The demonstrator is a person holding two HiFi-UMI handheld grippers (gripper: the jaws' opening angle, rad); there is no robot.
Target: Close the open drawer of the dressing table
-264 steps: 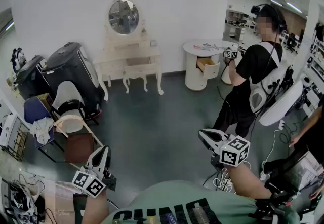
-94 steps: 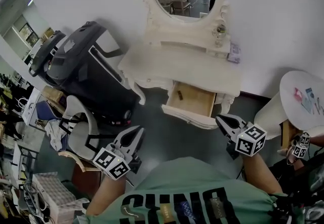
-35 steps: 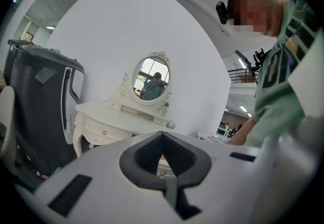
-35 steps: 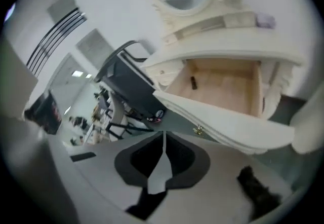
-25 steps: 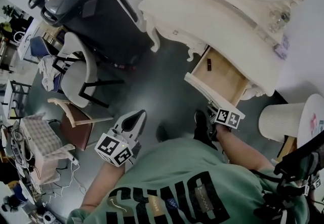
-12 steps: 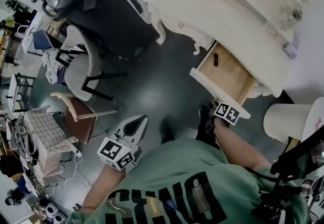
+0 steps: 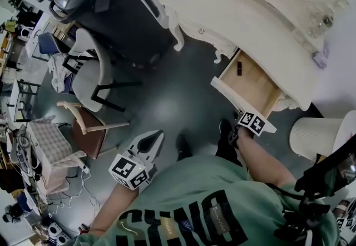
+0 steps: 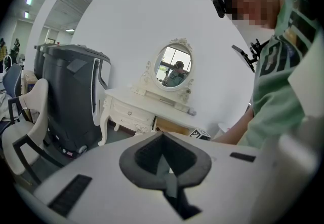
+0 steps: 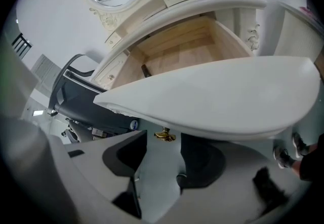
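Observation:
The cream dressing table (image 7: 245, 16) stands against the wall with its wooden drawer (image 7: 250, 86) pulled out; a small dark item (image 7: 239, 68) lies inside. My right gripper (image 7: 251, 121) is at the drawer's front panel (image 9: 212, 96), pointing steeply down. It is open, and the brass knob (image 9: 164, 136) under the panel sits between its fingertips, untouched by the pads. My left gripper (image 7: 153, 140) hangs over the grey floor, well left of the drawer. In the left gripper view its jaws (image 8: 163, 137) meet with nothing between them, and the table (image 8: 147, 106) is far ahead.
A large dark case (image 7: 105, 0) stands left of the table. White and brown chairs (image 7: 92, 78) crowd the left side. A round white side table (image 7: 320, 136) is close on the drawer's right. The person's shoes (image 7: 182, 146) are on the floor near the drawer.
The right gripper has sunk a little along the drawer front. The left gripper has dropped slightly. The drawer stands open as before.

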